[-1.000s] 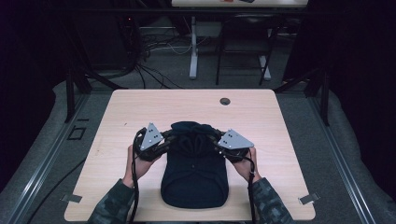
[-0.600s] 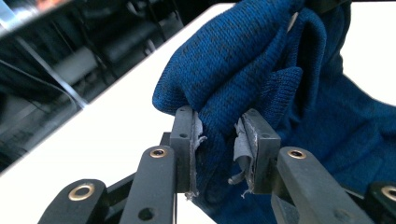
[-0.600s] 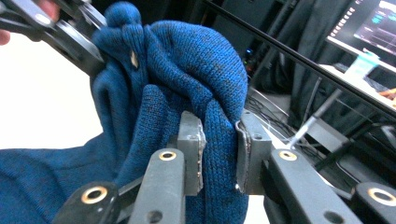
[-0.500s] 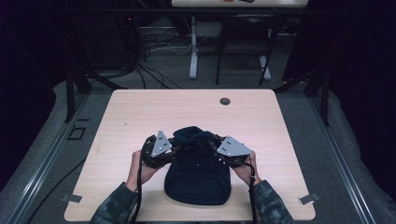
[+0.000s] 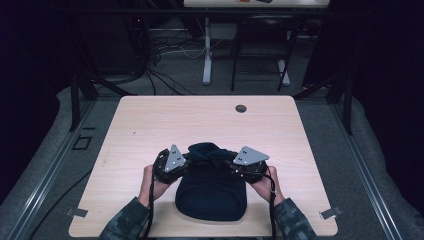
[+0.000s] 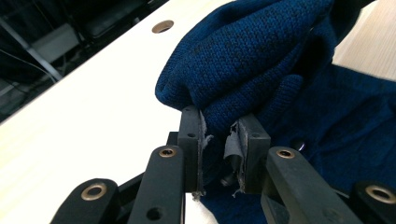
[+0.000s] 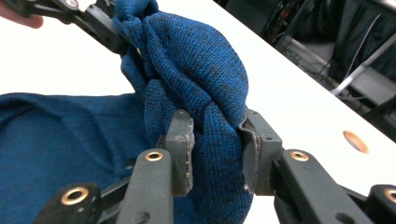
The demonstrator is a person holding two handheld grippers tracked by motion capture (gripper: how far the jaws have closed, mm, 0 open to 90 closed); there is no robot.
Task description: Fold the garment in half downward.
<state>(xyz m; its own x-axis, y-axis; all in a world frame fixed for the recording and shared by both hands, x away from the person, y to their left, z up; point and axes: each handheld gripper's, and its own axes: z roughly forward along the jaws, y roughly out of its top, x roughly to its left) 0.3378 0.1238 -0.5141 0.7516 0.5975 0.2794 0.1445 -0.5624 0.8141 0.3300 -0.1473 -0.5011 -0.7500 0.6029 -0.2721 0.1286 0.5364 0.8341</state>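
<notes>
Both grippers have carried the far edge of the sweater (image 5: 210, 192) toward the person since a second ago, so the bunched fold now sits lower on the table (image 5: 150, 125) and the garment reads shorter front to back. In the high view the left gripper (image 5: 181, 165) and right gripper (image 5: 235, 167) flank that raised fold, well short of the grommet hole (image 5: 241, 108).

To do this fold well, I judge both hands should travel level and together, lay the pinched edge squarely onto the flat body of the knit, and let go only once it rests there, so the fold does not skew.

Left jaws, which have just been closing, stand nearly shut on a pinch of blue knit, seen in the left gripper view (image 6: 219, 140). Right jaws have just been opening a little, yet the thick wad of sweater (image 7: 205, 93) between them keeps both pads pressed against it (image 7: 215, 154)
</notes>
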